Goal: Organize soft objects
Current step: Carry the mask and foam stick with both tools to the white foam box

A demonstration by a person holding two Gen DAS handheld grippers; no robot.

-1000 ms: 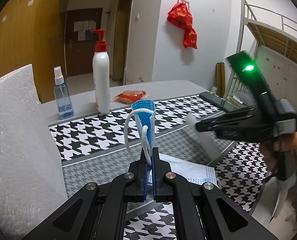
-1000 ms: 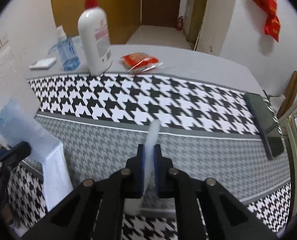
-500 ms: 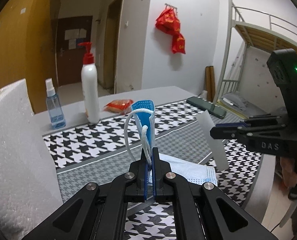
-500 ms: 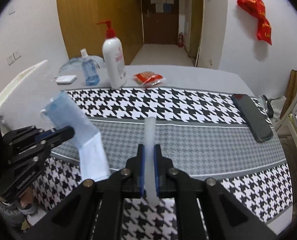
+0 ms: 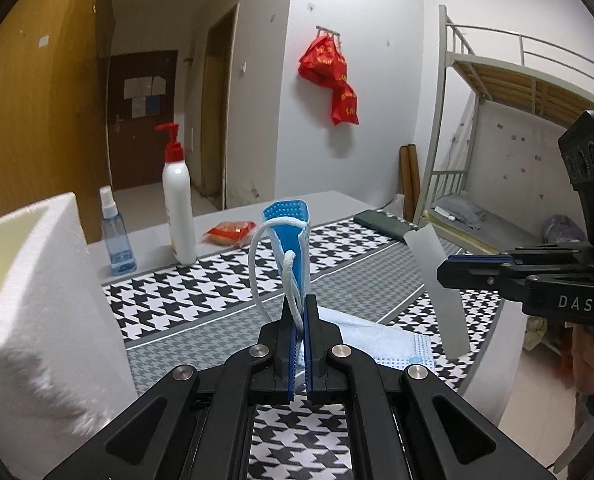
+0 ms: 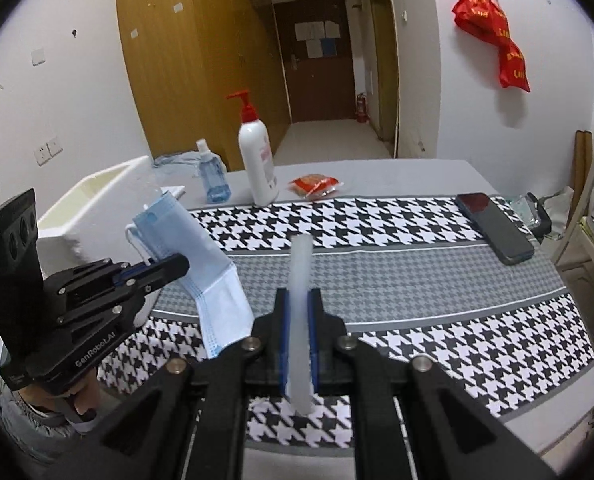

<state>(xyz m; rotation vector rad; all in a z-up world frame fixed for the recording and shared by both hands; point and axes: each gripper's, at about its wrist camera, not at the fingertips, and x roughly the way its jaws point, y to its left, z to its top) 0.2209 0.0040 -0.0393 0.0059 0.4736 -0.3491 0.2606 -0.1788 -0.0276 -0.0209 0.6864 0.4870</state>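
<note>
A blue surgical mask [image 5: 293, 240] stands folded in my left gripper [image 5: 300, 312], which is shut on it near the ear loops. Its lower half hangs over the houndstooth tablecloth [image 5: 201, 292]. The right wrist view shows that mask [image 6: 201, 264] and the left gripper [image 6: 177, 266] at the left, above the table's near edge. My right gripper [image 6: 299, 300] is shut on a thin translucent white sleeve [image 6: 301, 264], seen edge-on. From the left wrist view the sleeve [image 5: 437, 280] shows as a flat strip in the right gripper [image 5: 445, 272], to the right of the mask and apart from it.
A white foam box [image 5: 37, 300] stands at the table's left end. Behind it are a spray bottle [image 5: 115, 236], a pump bottle [image 5: 179, 208] and a red snack packet [image 5: 229, 232]. A dark phone [image 6: 495, 228] lies far right, with a bunk bed beyond.
Both grippers have risen and drawn back from the table, each keeping its hold. In the left wrist view the right gripper has shifted right and levelled out.
</note>
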